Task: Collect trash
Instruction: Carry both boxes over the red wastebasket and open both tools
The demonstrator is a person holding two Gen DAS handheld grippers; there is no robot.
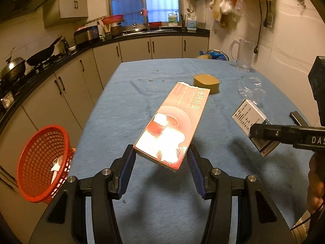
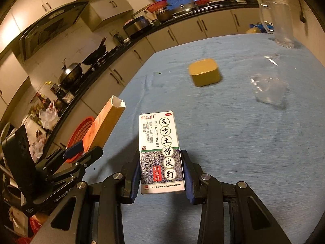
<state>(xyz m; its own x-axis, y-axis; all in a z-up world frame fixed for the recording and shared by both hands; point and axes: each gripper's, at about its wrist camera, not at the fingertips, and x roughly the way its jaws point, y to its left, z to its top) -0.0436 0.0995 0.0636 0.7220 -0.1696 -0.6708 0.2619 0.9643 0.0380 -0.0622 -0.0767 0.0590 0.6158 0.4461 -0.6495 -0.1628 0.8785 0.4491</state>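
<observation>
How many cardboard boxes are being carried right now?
2. A long pink box is clamped in the left tool, lifted above the blue table. A smaller white medicine box is clamped in the right tool. Others may be out of view.

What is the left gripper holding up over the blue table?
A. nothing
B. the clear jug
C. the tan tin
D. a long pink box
D: the left gripper pinches a long pink box with a torn end, while the tan tin and the clear jug sit on the table.
</observation>
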